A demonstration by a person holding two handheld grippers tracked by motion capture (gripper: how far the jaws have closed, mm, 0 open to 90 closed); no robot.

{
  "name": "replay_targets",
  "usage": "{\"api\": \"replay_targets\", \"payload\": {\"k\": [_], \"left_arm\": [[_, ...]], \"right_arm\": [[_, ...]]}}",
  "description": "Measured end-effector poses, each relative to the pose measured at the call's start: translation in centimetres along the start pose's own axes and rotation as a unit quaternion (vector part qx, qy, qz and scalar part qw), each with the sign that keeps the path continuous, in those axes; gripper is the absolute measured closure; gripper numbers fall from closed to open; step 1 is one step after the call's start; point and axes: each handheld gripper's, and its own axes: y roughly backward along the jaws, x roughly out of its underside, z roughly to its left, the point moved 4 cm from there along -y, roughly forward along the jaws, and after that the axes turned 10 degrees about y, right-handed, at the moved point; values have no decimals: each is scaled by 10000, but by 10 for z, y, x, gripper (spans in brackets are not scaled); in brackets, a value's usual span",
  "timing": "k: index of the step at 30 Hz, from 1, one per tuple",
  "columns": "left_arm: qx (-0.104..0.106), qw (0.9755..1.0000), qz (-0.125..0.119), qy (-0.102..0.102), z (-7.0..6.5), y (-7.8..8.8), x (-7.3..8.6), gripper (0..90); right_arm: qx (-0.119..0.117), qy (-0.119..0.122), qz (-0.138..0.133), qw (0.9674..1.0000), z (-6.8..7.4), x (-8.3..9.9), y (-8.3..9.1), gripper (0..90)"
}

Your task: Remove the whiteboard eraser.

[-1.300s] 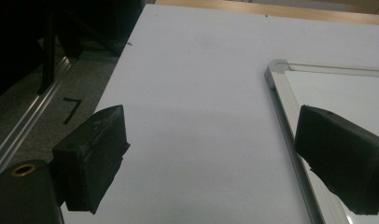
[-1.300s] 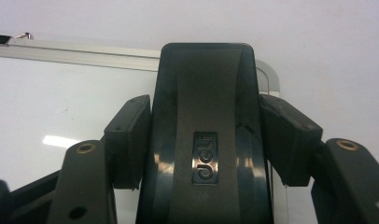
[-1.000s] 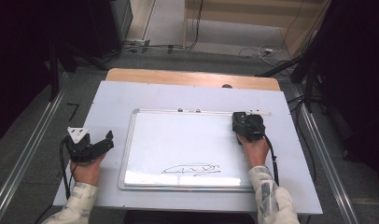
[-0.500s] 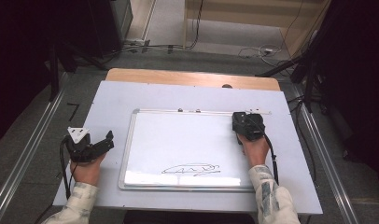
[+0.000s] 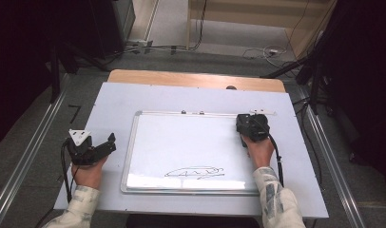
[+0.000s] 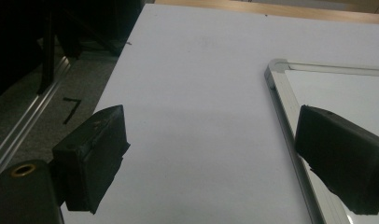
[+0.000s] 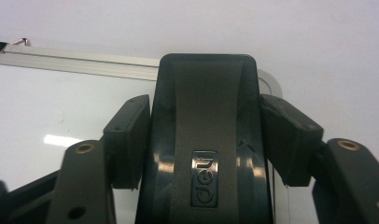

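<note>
whiteboard [image 5: 191, 152] lies on table [image 5: 148, 97], near centre. drawing [image 5: 195, 172] on whiteboard, toward near edge. left gripper [image 5: 103, 145] on table just left of whiteboard. right gripper [image 5: 250, 124] at whiteboard far right corner, eraser [image 7: 206, 140] between its jaws.

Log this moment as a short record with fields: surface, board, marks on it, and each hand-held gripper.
surface: pale table
board: whiteboard lying flat, metal frame
marks: dark scribble near its front edge
left hand-held gripper: open, empty, over the table left of the board
right hand-held gripper: shut on a dark whiteboard eraser at the board's far right corner
</note>
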Motion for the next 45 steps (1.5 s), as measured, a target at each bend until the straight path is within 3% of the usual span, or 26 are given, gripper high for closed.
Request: {"api": "replay_targets", "payload": {"k": [7,12,14,32,36,45], "left_arm": [[2,10000,3,-9,0,1,0,101],[1,10000,0,4,1,1,0,100],[0,10000,-3,3,1,1,0,100],[-14,10000,4,20,1,1,0,101],[-15,10000,15,17,1,0,0,101],[-12,10000,-2,8,0,1,0,101]], "right_arm": [[-104,-162,36,9998,-2,1,-1,358],[-129,-88,44,9999,-1,1,-1,376],[16,100,31,9999,2,1,0,385],[-44,96,11,9999,4,5,6,390],[-117,46,-245,9996,4,0,20,390],[-239,109,-301,9992,6,2,38,390]]}}
